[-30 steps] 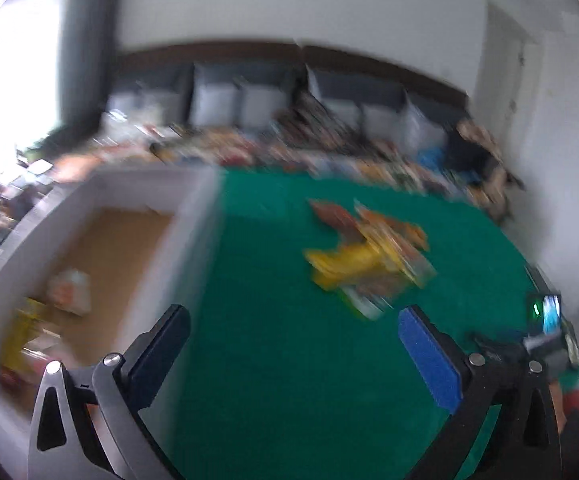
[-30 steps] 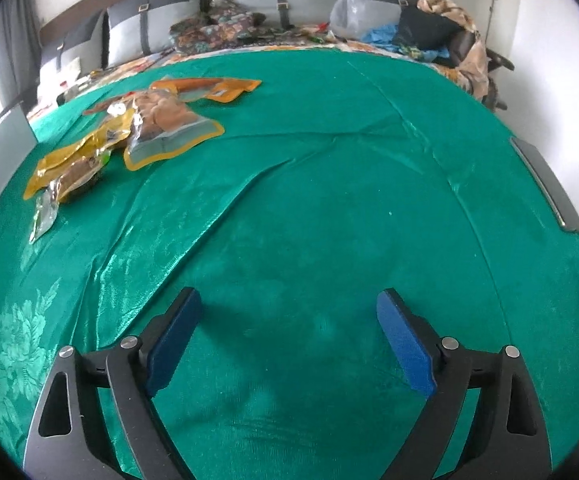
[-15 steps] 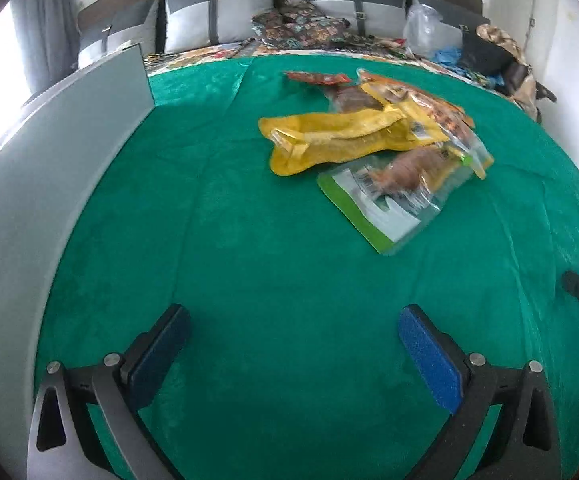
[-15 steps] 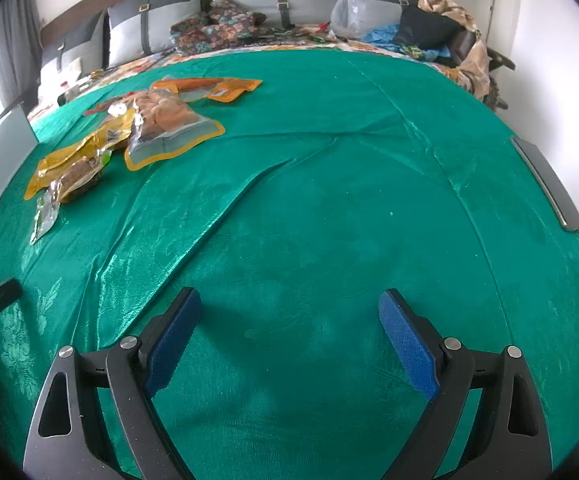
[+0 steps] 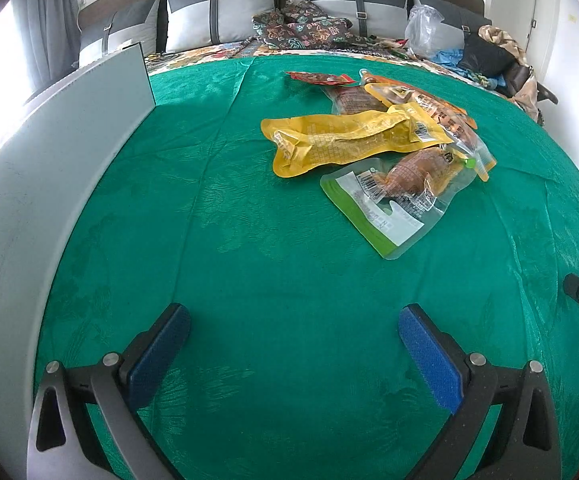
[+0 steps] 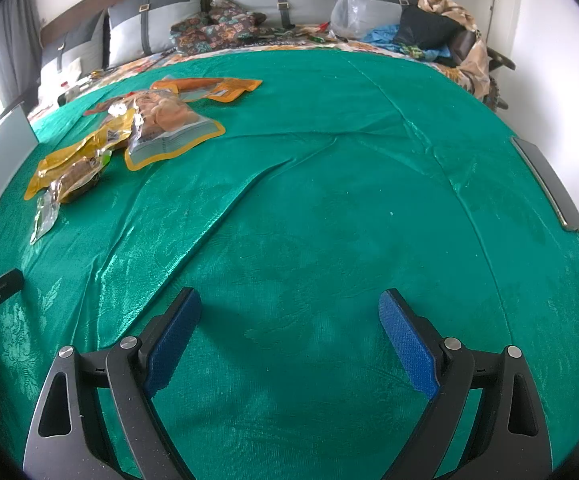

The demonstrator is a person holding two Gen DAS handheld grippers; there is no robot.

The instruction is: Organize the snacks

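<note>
Here we are low over the green cloth [image 5: 249, 240], and our left gripper [image 5: 293, 344] is spread wide with nothing between its blue pads, bare fabric beneath it. Over on the other side our right gripper [image 6: 289, 332] is just as wide apart and just as empty, and in its view the snack pile [image 6: 129, 136] sits far off to the upper left, well apart. So we judge the left hand the nearer one. From the left gripper the pile lies ahead and a little to the right, and the first thing we meet going out is the clear green-edged pouch [image 5: 397, 196], its long axis running on a diagonal, near corner pointing back toward us and to the right. Just beyond, overlapping it, the long yellow packet [image 5: 345, 140] lies almost crosswise to our line of approach. Behind that come the orange packets [image 5: 429, 104] and a red one [image 5: 317, 77] at the far edge. To our left the grey wall of the box [image 5: 69, 140] runs alongside, close by, which is likely where these go.
</note>
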